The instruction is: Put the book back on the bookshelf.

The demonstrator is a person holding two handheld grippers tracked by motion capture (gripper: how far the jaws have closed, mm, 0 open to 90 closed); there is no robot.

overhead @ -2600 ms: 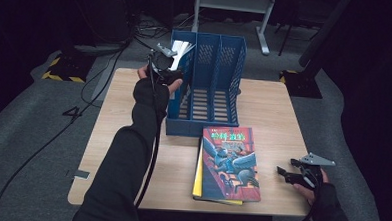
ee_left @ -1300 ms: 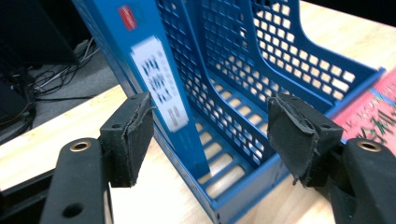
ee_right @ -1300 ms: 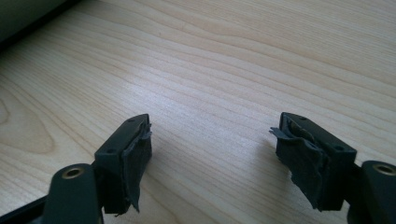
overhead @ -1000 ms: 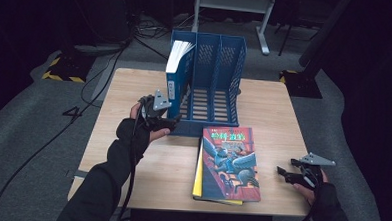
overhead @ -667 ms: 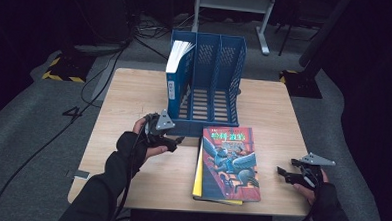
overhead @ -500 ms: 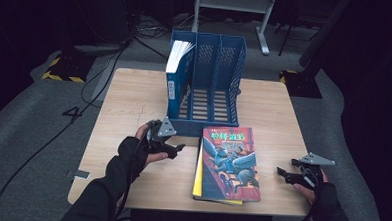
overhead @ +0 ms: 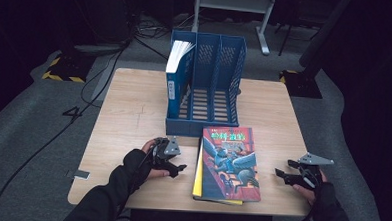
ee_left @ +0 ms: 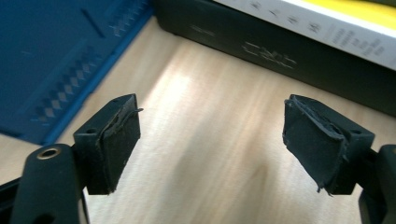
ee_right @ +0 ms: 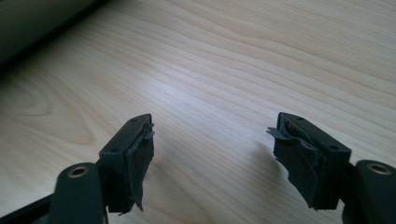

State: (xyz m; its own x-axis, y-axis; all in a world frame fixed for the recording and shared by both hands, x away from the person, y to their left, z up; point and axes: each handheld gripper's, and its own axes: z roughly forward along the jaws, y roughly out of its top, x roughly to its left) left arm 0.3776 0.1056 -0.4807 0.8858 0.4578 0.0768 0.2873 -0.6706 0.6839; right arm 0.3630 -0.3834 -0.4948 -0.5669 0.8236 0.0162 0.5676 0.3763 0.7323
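Note:
A colourful-covered book lies on a yellow one at the table's front middle. Behind them stands a blue file rack with a blue-spined book upright in its left slot. My left gripper is low over the table just left of the stack, open and holding nothing; its jaws have just been opening. In the left gripper view the stack's dark spine lies ahead and the rack is at the left. My right gripper rests right of the stack, open; its jaws have just closed slightly around nothing.
The wooden table has bare room on its left half and beside the rack at the right. The rack's middle and right slots hold nothing. Cables trail over the dark floor at the left.
My left hand has come away from the rack's left slot, where the book now stands, and dropped toward the front, beside the stack. The right hand has kept still.

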